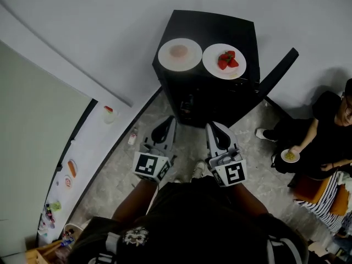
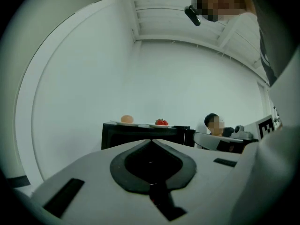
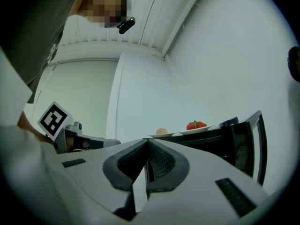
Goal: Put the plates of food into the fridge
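White walls (image 1: 110, 15) back the black fridge (image 1: 220, 26), interior too dark to read.

Colours atop the black boxy fridge (image 1: 220, 26)
One round white plate (image 1: 209, 59) carries red strawberries (image 1: 227, 60); the second white plate (image 1: 190, 64), something pale, perhaps pinkish.

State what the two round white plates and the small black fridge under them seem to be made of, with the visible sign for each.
Round white plate with pale food and round white plate with strawberries: probably glazed ceramic, possibly melamine; smooth, even white, thin rims. Small black fridge: likely painted metal or plastic, satin; flat dark top, hardly any reflection.
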`<state>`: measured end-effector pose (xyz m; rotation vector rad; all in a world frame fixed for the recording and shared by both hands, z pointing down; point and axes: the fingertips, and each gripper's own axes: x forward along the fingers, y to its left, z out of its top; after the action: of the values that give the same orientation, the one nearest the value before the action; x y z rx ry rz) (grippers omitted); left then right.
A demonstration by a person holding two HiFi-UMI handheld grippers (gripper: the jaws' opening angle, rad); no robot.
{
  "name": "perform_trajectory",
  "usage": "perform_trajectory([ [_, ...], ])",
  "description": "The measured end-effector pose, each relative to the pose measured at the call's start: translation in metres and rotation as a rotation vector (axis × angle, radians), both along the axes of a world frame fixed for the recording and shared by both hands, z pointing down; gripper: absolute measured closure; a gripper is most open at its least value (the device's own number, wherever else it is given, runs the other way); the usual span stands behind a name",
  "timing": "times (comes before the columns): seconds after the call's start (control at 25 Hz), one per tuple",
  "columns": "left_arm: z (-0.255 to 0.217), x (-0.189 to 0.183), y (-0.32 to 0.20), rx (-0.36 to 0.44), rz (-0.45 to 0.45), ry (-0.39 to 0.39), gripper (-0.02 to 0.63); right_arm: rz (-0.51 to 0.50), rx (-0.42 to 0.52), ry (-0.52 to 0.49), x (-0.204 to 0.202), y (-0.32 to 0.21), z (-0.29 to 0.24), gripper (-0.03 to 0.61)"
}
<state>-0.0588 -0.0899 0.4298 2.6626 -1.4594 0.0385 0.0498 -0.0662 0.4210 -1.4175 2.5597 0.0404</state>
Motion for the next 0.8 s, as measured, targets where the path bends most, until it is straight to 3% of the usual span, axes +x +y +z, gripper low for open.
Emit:
perform_trajectory([
  [0.16, -0.011, -0.002, -0.015, 0.040, -0.021, -0.026, 0.591, -0.015, 0.017, -0.016, 0.005, -0.007, -0.008, 0.554],
  [0.32, -0.013, -0.007, -0.031, 0.004, -0.042, 0.069, 0.591, -0.010, 0.034, -0.087, 0.010, -0.012, -0.030, 0.554],
  [0.4, -0.015, -0.006, -0.040, 0.004, -0.038, 0.081, 0.591, -0.009, 0.051, -0.102, 0.008, -0.017, -0.039, 0.554],
  [0.6, -0.008, -0.001, -0.053, 0.005, 0.008, 0.045, 0.591, 0.015, 0.056, -0.094, 0.003, -0.028, -0.038, 0.554],
  [0.8, -0.003, 0.010, -0.056, -0.023, 0.115, 0.028, 0.591, 0.080, 0.047, -0.060, -0.006, -0.044, -0.039, 0.554],
])
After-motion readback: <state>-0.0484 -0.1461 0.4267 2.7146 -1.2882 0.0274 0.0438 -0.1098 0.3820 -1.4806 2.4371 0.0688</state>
